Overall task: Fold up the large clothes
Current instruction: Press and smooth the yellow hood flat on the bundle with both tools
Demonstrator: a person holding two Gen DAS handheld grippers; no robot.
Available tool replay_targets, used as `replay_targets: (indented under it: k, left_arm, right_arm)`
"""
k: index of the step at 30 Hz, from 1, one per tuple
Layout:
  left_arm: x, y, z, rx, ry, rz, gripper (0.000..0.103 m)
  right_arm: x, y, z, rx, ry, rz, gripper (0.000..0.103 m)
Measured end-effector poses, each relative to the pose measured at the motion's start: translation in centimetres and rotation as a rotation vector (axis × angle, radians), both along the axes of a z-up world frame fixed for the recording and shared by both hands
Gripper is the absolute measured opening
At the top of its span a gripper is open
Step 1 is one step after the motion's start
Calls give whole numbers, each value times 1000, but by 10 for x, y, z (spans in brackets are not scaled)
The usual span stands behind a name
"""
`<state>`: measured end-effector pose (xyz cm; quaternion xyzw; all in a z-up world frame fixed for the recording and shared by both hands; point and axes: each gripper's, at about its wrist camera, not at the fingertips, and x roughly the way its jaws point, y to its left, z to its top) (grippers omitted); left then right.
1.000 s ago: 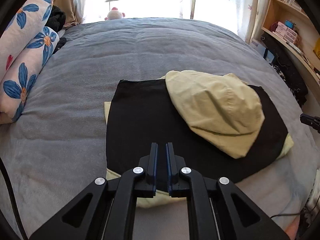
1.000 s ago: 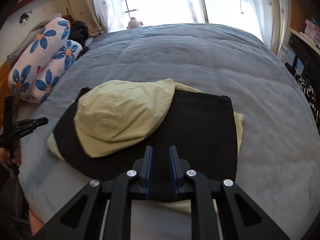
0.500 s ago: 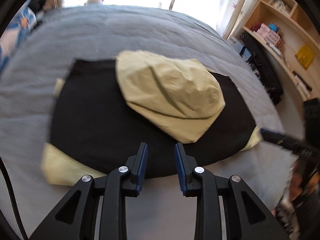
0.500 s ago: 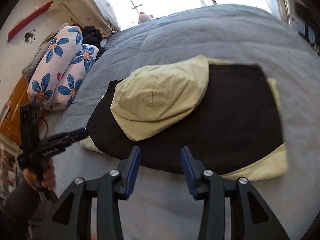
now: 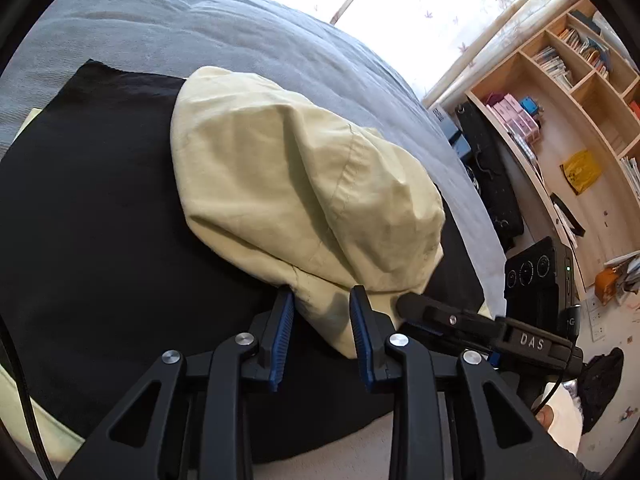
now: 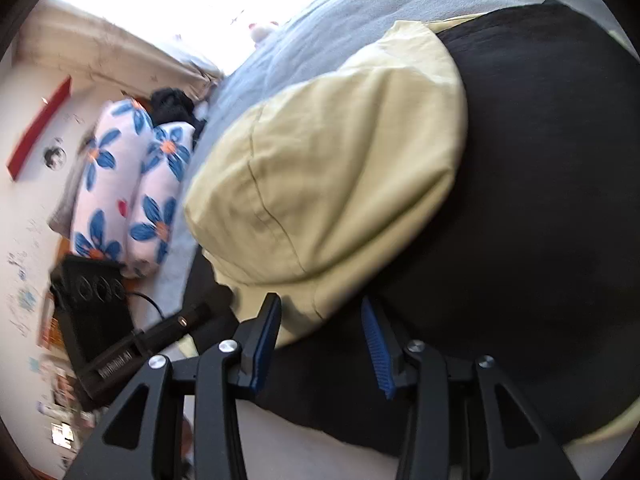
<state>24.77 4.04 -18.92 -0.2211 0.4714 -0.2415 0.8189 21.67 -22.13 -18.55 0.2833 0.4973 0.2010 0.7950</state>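
A black garment (image 5: 100,220) with pale yellow trim lies folded on the grey bed (image 5: 200,20). Its pale yellow hood (image 5: 288,184) rests on top of the black cloth. My left gripper (image 5: 320,300) is open, and the hood's near edge lies between its blue pads. The right gripper's tip (image 5: 404,304) touches the hood just to the right. In the right wrist view the hood (image 6: 332,168) and the black cloth (image 6: 540,200) fill the frame. My right gripper (image 6: 320,304) is open around the hood's lower edge. The left gripper (image 6: 200,312) shows at the lower left.
Wooden shelves (image 5: 560,80) with books and boxes line the wall right of the bed. A black box with round dials (image 5: 536,276) stands below them. Two floral pillows (image 6: 132,184) lie at the bed's far side, with a plush toy (image 6: 260,30) by the window.
Both grippers opened from shut, dropped toward the bed and closed in on the hood's near edge from either side. Both views have tilted as the wrists rolled.
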Motion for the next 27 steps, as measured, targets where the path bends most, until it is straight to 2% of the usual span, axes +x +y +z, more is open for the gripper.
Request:
replay_targets:
  k: [1, 3, 6, 8, 10, 11, 13, 14, 15, 16, 17, 19, 21, 27]
  left_arm:
    - [0, -1, -1, -1, 2, 11, 12]
    - [-1, -2, -5, 3, 18, 37, 8]
    - [-12, -10, 3, -17, 4, 54, 6]
    - [-20, -21, 1, 22, -6, 37, 6]
    - [-18, -31, -12, 86, 29, 29, 6]
    - [-18, -34, -21, 104, 57, 31, 6]
    - [-20, -34, -23, 98, 71, 37, 9]
    - [-21, -33, -18, 102, 66, 39, 9]
    - [-23, -33, -13, 121, 55, 40, 16]
    - [-26, -32, -6, 167, 40, 46, 24]
    - [-30, -32, 3, 223, 20, 51, 27]
    - [-34, -28, 20, 281, -18, 48, 32]
    - [-36, -25, 35, 318, -54, 49, 33]
    - [-1, -34, 71, 322, -115, 99, 33]
  right_arm:
    - [2, 1, 1, -25, -8, -8, 41]
    - [3, 4, 5, -50, -23, 0, 16]
    - [-11, 4, 27, -85, -98, 7, 13]
    - [-19, 3, 33, -146, -124, 2, 13]
    - [-17, 8, 16, -225, -72, 14, 13]
    - [-16, 9, 5, -239, -28, 22, 14]
    - [-19, 6, 2, -222, -11, 13, 16]
    - [-22, 4, 7, -216, -8, 4, 22]
    - [-24, 1, 13, -226, -6, -4, 31]
    - [-26, -1, 17, -239, -9, -12, 33]
    - [-30, -4, 25, -256, -19, -24, 33]
    - [-35, -9, 37, -279, -41, -40, 33]
    - [-38, -13, 54, -283, -88, -49, 33]
    - [-8, 12, 91, -375, -216, -48, 33]
